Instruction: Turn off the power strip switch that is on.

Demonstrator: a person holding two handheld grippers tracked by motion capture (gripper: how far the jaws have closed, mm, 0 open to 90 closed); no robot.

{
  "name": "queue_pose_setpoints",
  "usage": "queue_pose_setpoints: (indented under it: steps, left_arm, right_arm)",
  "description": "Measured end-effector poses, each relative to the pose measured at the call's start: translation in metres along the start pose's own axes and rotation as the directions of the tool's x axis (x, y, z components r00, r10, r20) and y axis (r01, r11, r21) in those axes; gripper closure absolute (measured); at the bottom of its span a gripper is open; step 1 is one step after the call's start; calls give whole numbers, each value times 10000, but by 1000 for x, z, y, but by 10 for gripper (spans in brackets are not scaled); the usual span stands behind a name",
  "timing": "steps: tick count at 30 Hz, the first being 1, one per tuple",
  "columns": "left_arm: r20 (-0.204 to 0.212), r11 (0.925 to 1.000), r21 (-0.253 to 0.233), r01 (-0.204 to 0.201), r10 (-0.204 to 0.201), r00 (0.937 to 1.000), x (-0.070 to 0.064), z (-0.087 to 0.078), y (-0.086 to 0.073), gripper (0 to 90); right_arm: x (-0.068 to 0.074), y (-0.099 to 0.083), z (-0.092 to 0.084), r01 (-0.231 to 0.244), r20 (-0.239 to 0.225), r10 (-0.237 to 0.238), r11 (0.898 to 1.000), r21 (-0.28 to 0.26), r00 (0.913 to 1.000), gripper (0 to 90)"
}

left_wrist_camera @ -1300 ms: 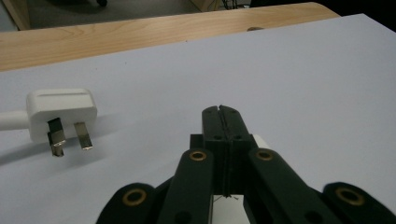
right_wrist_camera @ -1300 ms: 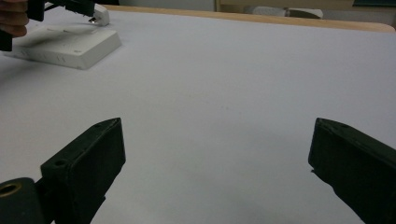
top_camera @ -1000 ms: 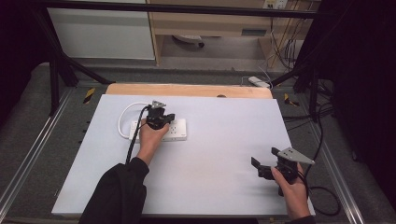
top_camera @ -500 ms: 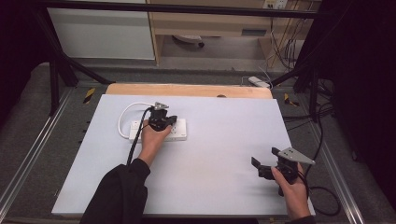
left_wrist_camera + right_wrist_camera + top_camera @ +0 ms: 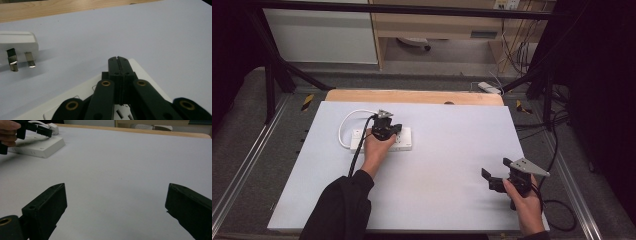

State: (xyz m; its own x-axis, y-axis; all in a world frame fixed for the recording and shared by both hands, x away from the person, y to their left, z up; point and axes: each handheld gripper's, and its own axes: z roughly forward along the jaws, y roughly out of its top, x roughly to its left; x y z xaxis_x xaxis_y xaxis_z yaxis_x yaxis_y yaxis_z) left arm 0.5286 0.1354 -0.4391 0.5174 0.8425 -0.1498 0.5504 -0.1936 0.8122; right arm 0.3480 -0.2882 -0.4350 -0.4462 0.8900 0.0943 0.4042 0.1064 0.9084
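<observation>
2 grippers work over the white table (image 5: 447, 150) in the high view. Nearest, at about 4 o'clock on the board, the right gripper (image 5: 494, 179) sits in the person's right hand (image 5: 526, 202) just above the near edge; its jaws stand wide apart with nothing between them, and in the right gripper view bare tabletop shows between the 2 black jaws.

Farther off, at about 10 o'clock, the left gripper (image 5: 393, 131) is held in the left hand (image 5: 376, 150) over the white power strip (image 5: 404, 143), which lies flat on the table. In the left gripper view its jaws are pressed together, tip to tip, empty, poised over the strip's socket face (image 5: 75, 97); whether the tips touch the strip I cannot tell.

Beyond the strip, toward 11 o'clock, its white cable (image 5: 346, 125) loops on the table. The white plug (image 5: 17, 47) lies on its side near the strip, 2 metal pins (image 5: 12, 60) showing.

At 12 o'clock the table's wooden far edge (image 5: 412, 96) runs across.
</observation>
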Motion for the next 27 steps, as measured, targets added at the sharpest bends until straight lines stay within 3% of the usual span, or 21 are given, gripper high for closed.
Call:
queue_pose_setpoints:
  steps: [27]
  left_arm:
    - [-57, 10000, -61, -56, 55, 10000, -1, 0, -1, 900]
  right_arm:
    - [0, 0, 0, 1, 14, -1, 10000, -32, 10000, 43]
